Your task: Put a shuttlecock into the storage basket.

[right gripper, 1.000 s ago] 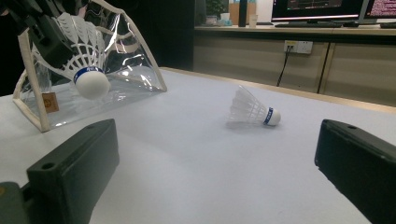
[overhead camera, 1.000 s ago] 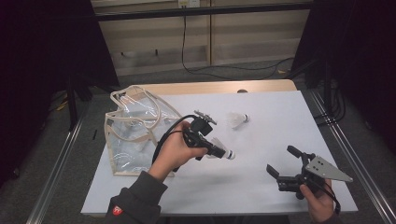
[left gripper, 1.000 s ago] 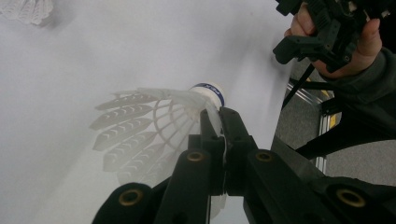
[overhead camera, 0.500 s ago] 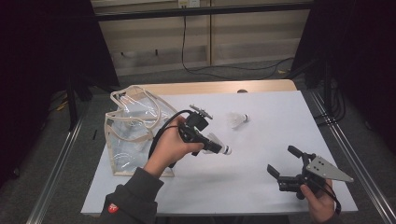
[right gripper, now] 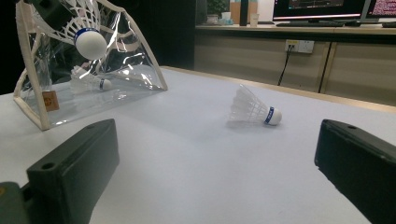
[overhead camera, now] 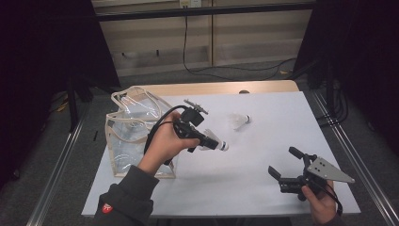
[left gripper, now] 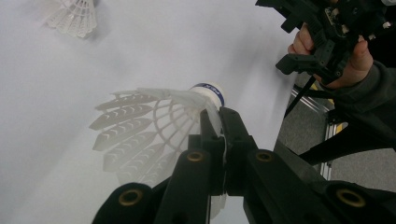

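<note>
item: shuttlecock, centre frame, clenched by its skirt in your left gripper, above the table. right gripper, lower right, released, empty. risk: thin-feather pinch could slip or crush before the bag at left. writing: blue cork band, unreadable; second shuttlecock likewise.

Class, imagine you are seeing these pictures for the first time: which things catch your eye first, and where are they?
First comes the left gripper, raised above the middle of the white table and shut on the skirt of a white shuttlecock. To its left stands a clear plastic bag with another shuttlecock inside. A loose shuttlecock lies farther back, while the right gripper waits open near the front right corner.
</note>
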`<state>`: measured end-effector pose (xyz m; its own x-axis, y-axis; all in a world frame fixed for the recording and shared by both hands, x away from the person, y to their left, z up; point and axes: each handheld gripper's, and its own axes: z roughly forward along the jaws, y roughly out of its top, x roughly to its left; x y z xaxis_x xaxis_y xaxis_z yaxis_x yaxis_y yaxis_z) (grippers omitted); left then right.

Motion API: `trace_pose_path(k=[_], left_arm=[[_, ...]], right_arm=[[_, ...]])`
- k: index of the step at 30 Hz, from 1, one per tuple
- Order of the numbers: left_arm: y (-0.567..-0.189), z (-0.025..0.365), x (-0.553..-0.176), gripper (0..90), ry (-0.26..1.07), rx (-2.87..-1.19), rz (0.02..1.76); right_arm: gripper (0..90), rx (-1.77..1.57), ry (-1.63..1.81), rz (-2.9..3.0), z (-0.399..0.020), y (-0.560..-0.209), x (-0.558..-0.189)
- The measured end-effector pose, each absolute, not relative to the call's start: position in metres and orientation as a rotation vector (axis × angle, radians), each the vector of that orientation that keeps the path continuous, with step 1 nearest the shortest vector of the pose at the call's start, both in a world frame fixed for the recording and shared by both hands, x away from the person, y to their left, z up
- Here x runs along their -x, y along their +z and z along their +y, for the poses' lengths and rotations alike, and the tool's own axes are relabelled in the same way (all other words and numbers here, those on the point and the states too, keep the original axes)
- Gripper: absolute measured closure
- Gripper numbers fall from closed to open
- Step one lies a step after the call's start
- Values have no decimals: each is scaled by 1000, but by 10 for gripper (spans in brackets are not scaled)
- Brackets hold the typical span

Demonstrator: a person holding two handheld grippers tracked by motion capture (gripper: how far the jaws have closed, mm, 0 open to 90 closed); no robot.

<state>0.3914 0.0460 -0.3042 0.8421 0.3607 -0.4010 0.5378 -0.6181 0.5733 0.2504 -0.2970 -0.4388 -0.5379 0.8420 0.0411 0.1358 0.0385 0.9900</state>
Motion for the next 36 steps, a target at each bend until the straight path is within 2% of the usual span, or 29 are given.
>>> trace_pose_path(k=[36], left_arm=[[-280,63,-399,900,-261,-2299,713]], right_arm=[[0,-977,1567,1748,-291,-437,-256]])
